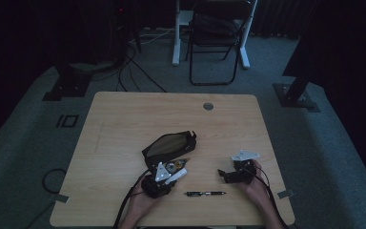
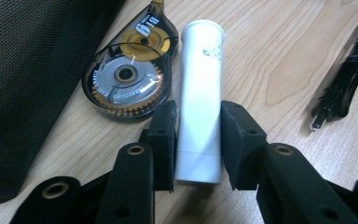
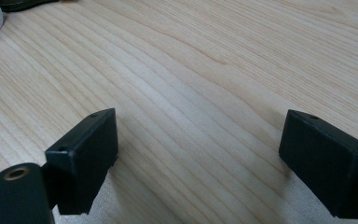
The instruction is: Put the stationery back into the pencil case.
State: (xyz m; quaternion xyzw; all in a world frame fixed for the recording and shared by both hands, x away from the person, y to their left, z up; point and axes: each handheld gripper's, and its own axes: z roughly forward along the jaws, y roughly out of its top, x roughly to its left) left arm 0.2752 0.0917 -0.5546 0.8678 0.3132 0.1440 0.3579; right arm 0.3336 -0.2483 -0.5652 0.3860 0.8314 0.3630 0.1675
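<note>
While a person sits at a wooden table (image 1: 124, 119) in a dim room, each hand holds a two-jaw gripper low over the near part of the tabletop. From the high view, the left gripper (image 1: 174, 171) sits just in front of a dark mesh pouch (image 1: 169, 144), which lies near the middle of the table. In the left gripper view, its two black jaws close around the lower part of a white tube (image 2: 199, 98), one jaw pressing each side, while the tube lies flat on the wood. Touching the tube on the pouch's side is a clear correction tape dispenser (image 2: 128, 77) with gold and silver wheels inside; it lies just beside the pouch edge. A black pen (image 1: 205, 193) lies on the table, on the far side of the tube from the pouch, apart from both grippers. The right gripper (image 1: 225, 173) rests well away from the pouch, past the pen. In the right gripper view its jaws stand wide apart with bare wood grain between them, holding nothing.
</note>
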